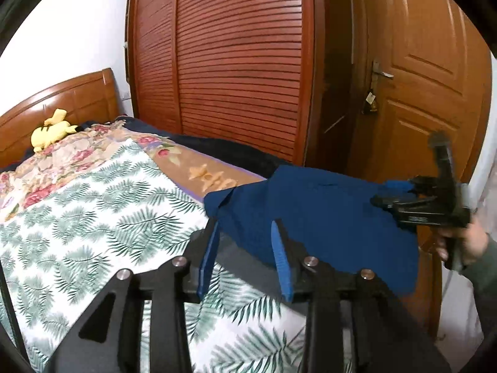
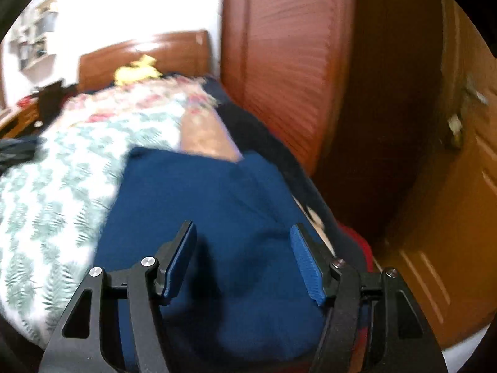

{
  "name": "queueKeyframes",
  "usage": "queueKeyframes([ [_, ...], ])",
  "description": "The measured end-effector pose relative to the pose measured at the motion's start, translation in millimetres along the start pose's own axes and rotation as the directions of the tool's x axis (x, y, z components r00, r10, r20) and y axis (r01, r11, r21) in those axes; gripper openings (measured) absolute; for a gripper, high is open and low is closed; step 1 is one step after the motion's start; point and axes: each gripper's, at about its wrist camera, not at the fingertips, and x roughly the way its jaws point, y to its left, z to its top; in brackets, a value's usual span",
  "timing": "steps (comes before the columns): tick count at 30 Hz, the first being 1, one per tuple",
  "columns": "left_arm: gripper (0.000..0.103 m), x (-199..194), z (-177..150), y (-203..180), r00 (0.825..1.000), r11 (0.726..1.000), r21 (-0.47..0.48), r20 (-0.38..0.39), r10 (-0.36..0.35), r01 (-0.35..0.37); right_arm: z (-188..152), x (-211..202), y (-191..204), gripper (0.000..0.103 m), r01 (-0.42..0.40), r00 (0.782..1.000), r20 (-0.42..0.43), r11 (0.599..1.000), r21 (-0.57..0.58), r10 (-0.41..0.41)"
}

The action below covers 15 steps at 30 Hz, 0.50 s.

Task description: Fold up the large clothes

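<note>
Early on, I judge — the blue garment (image 1: 310,217) lies bunched at the bed (image 1: 93,217) edge, 0 neat folds visible. Left gripper (image 1: 245,258) and right gripper (image 2: 243,259) both gape wide, empty.

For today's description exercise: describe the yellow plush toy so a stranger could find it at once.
Start at the bed beside the slatted wardrobe. Follow it up to the wooden headboard; the plush toy lies against it. It is the only plain yellow thing there, unlike the flowered and leaf-print covers.

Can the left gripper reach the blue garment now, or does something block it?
Probably yes. The left gripper is open, and the blue garment lies just ahead of its fingertips on the bed, with nothing between them.
</note>
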Motion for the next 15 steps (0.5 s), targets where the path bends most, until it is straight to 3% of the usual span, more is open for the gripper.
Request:
queueKeyframes([
  [2, 0.034, -18, -6, 4, 1.0, 1.0, 0.005, 0.009, 0.011, -0.011, -13, 20, -12, 0.064, 0.033, 0.997, -0.063, 0.999, 0.018, -0.031],
  [4, 0.035, -38, -11, 10, 1.0, 1.0, 0.001, 0.012, 0.021, -0.021, -27, 35, -20, 0.064, 0.016, 0.993, -0.119, 0.999, 0.042, -0.011],
  [7, 0.036, -63, -19, 17, 0.999, 0.999, 0.0, 0.02, 0.041, -0.041, -28, 28, -21, 0.064, 0.022, 0.996, -0.092, 0.998, 0.061, -0.016],
  [11, 0.036, -95, -27, 24, 0.997, 0.998, 0.001, 0.037, 0.067, -0.067, -21, 2, -13, 0.064, 0.101, 0.994, -0.048, 0.993, 0.064, -0.098],
  [15, 0.036, -120, -34, 29, 0.996, 0.997, -0.011, 0.045, 0.079, -0.078, -8, -36, 3, 0.064, 0.096, 0.995, 0.033, 0.993, 0.068, -0.099],
])
